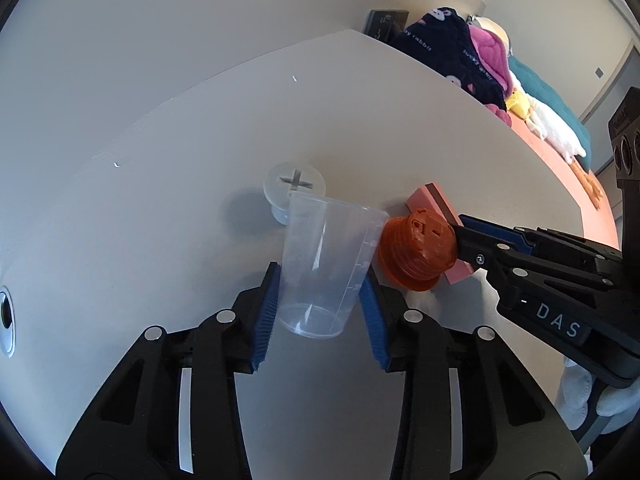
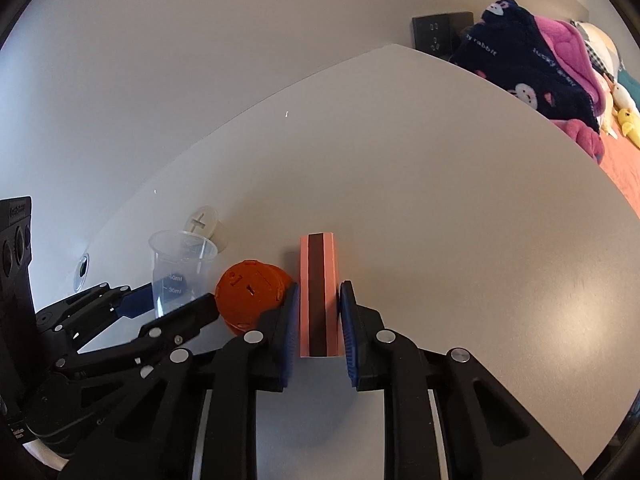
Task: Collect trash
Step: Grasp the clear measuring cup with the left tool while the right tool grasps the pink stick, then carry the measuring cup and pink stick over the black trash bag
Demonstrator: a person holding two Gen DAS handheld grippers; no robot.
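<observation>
Grippers sit nearest in both views. Left gripper [image 1: 320,300] has its blue pads on either side of a clear measuring cup [image 1: 326,264], low on its wall; the pads look in contact, the near pad flush against the plastic, the far one at the base edge. Right gripper [image 2: 319,320] straddles a pink block with a dark stripe [image 2: 319,292], standing on edge on the table [image 2: 440,200]; the left pad appears to touch its side, while a thin gap shows at the right pad, so I judge the grip not yet firm.

Risks, as judged: the cup is light, tapered and already leans, so a squeeze low on the wall could tip it or squirt it out of the jaws. The block stands on a narrow edge; an uneven close could topple it. An orange ribbed cap [image 1: 416,252] lies between the two targets, touching the cup and pressed near the right gripper's left finger; either lift may knock it rolling. The two grippers work very close together, and their fingers could collide on withdrawal.

Farther back, a grey plug with a cross slot [image 1: 295,188] stands just behind the cup. Beyond the table edge, folded blankets [image 2: 532,64] and a wall socket [image 2: 436,36] lie well clear.
</observation>
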